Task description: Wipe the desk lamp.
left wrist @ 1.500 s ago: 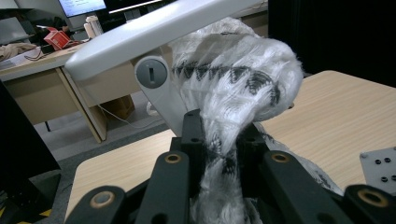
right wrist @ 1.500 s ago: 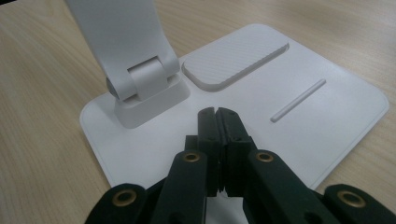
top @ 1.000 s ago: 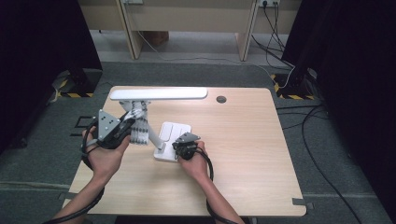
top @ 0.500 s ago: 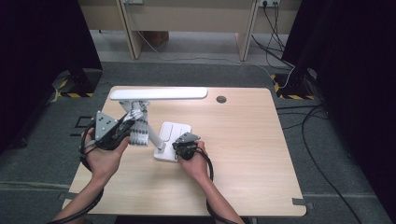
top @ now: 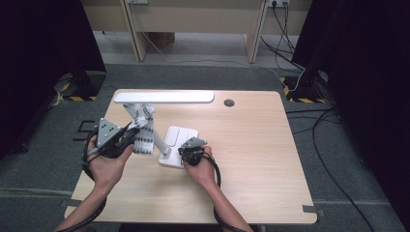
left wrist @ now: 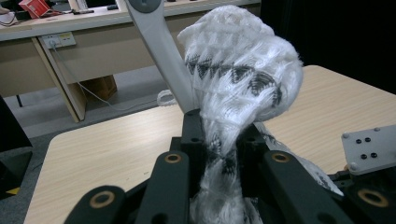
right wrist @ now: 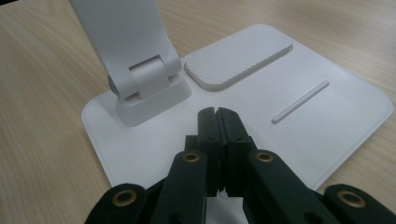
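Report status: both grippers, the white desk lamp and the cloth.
Left gripper shut on white-and-black knitted cloth beside white lamp arm. Right gripper shut, empty, on flat white lamp base. Nothing blocking.

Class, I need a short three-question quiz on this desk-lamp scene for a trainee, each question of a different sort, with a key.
1. True or false: the left gripper is shut on the cloth.
2. Where do the right gripper's closed jaws point? A) at the lamp base B) at the lamp head C) at the table's hole
3. Fill in: the cloth lies against the lamp's ____.

Key: 1 true; 2 A; 3 arm.
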`<action>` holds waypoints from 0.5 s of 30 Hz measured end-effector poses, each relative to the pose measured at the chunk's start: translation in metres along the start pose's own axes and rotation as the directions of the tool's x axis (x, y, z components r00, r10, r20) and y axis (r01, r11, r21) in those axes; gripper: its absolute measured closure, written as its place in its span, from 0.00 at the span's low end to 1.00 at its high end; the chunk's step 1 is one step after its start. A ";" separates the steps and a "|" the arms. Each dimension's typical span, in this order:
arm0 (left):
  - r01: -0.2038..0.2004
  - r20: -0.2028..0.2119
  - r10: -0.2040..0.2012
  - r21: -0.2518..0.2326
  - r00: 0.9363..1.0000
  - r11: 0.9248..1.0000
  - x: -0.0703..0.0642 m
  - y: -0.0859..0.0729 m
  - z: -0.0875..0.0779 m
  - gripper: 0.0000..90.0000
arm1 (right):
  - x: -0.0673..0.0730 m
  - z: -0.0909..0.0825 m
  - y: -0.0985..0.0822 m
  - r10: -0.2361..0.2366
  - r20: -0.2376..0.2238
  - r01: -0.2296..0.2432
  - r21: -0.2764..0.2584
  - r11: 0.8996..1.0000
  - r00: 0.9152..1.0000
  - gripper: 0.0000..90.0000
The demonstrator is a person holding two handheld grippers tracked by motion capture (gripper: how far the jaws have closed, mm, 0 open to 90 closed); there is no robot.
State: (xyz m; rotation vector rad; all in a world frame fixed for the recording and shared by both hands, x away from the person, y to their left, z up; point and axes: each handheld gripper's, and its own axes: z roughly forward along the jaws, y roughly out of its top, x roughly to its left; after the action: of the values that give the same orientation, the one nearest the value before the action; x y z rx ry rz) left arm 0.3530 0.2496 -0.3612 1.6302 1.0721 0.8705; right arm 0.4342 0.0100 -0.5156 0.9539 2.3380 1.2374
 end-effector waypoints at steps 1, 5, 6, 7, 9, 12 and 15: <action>0.000 0.000 0.000 0.001 1.000 1.000 0.000 0.000 0.000 0.86 | 0.000 0.000 0.000 -0.001 0.000 0.001 0.000 1.000 1.000 0.99; 0.006 0.003 -0.006 0.003 1.000 1.000 0.000 -0.001 0.000 0.86 | 0.000 0.000 0.000 0.000 0.000 0.000 -0.001 1.000 1.000 0.99; 0.007 0.005 -0.007 0.003 1.000 1.000 0.000 -0.001 0.000 0.86 | 0.000 0.000 0.000 -0.003 0.000 0.003 -0.001 1.000 1.000 0.99; 0.008 0.005 -0.008 0.004 1.000 1.000 0.000 -0.002 0.001 0.86 | -0.001 0.000 0.000 -0.001 -0.001 0.001 -0.001 1.000 1.000 0.99; 0.008 0.006 -0.008 0.006 1.000 1.000 0.000 -0.002 0.001 0.86 | -0.001 0.000 0.000 0.000 -0.002 0.000 -0.001 1.000 1.000 1.00; 0.007 0.009 -0.008 0.012 1.000 1.000 0.000 -0.003 0.001 0.86 | -0.001 0.000 0.000 -0.001 0.002 0.001 -0.001 1.000 1.000 1.00; 0.007 0.011 -0.008 0.014 1.000 1.000 0.000 -0.004 0.001 0.86 | -0.001 0.000 0.000 -0.001 0.001 0.001 -0.001 1.000 1.000 1.00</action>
State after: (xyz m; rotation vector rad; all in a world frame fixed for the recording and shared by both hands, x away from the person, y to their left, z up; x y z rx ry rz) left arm 0.3531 0.2500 -0.3657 1.6402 1.0780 0.8494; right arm 0.4349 0.0095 -0.5157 0.9523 2.3363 1.2373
